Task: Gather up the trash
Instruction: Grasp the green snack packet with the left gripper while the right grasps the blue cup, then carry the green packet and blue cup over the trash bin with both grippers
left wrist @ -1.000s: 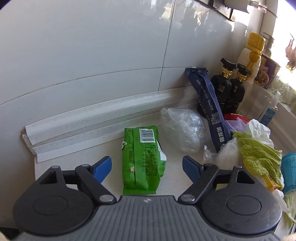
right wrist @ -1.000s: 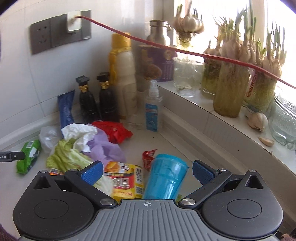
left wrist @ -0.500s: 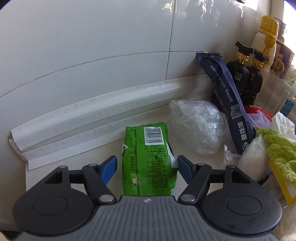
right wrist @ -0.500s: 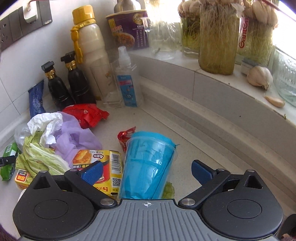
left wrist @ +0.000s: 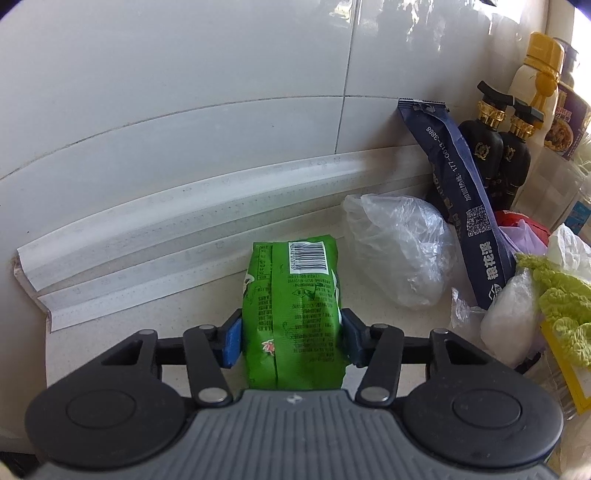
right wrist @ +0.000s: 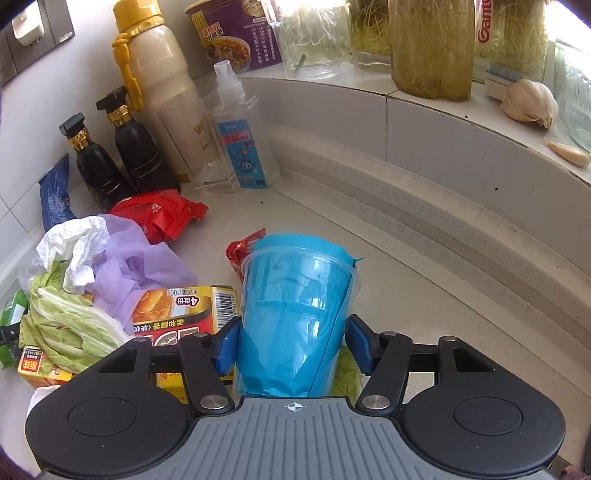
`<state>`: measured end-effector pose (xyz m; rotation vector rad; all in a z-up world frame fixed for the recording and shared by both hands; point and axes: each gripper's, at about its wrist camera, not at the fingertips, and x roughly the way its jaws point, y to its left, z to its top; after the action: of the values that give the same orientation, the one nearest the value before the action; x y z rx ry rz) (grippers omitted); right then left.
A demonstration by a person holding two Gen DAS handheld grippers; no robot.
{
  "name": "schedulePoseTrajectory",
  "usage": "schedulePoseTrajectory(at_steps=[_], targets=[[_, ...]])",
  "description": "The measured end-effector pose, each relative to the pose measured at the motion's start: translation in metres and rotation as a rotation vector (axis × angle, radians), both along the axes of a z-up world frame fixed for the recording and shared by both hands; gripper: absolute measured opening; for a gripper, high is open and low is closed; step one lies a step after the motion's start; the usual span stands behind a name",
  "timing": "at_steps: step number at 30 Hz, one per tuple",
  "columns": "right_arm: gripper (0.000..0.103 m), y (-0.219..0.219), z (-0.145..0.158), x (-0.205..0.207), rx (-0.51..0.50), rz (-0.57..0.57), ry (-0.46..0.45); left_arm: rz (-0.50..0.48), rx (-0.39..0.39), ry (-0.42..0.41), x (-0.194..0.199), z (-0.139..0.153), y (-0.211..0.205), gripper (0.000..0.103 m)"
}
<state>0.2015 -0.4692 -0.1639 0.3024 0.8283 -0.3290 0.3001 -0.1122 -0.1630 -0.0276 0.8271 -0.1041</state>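
Observation:
A green snack packet (left wrist: 295, 288) lies on the pale counter, barcode end away from me. My left gripper (left wrist: 291, 336) straddles its near end; the jaws are closing and both blue pads (left wrist: 232, 341) press on its sides. In the right wrist view a clear plastic cup stuffed with blue material (right wrist: 295, 306) lies on its side, rim pointing away. My right gripper (right wrist: 293, 341) is closing around it, pads touching both walls. More trash lies about: a crumpled clear bag (left wrist: 399, 251), a dark blue wrapper (left wrist: 458, 206), a red wrapper (right wrist: 155, 214), a yellow box (right wrist: 177, 310), cabbage leaves (right wrist: 66, 325).
Two dark bottles (right wrist: 110, 158), a yellow-capped bottle (right wrist: 159, 92), a spray bottle (right wrist: 240, 136) and an instant-noodle cup (right wrist: 236, 33) stand in the corner. Jars of sprouting plants (right wrist: 432, 44) and garlic (right wrist: 528, 99) sit on the raised sill. The tiled wall (left wrist: 184, 92) is just behind the packet.
Both grippers dropped closer to the counter and narrowed from wide open. The left pads now touch the green packet; the right pads now touch the blue cup.

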Motion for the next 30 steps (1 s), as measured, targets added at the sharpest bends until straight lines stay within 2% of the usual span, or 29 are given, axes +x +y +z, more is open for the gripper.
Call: schedulePoseTrajectory(at_steps=[3, 4, 5, 16, 30], targets=[[0.057, 0.003, 0.007, -0.001, -0.004, -0.002, -0.017, 0.005, -0.006, 0.004, -0.002, 0.004, 0.002, 0.046], [0.057, 0.005, 0.010, -0.001, -0.010, 0.000, -0.023, 0.003, -0.009, 0.003, -0.002, 0.006, 0.002, 0.039], [0.057, 0.007, 0.013, -0.002, -0.017, 0.004, -0.028, 0.000, -0.011, 0.006, -0.003, 0.007, 0.002, 0.038], [0.057, 0.027, 0.048, -0.008, -0.059, 0.024, -0.082, -0.002, -0.038, 0.000, -0.017, 0.028, 0.010, 0.037], [0.057, 0.077, 0.084, -0.021, -0.080, 0.084, -0.129, 0.020, -0.084, 0.007, -0.038, 0.050, 0.046, 0.037]])
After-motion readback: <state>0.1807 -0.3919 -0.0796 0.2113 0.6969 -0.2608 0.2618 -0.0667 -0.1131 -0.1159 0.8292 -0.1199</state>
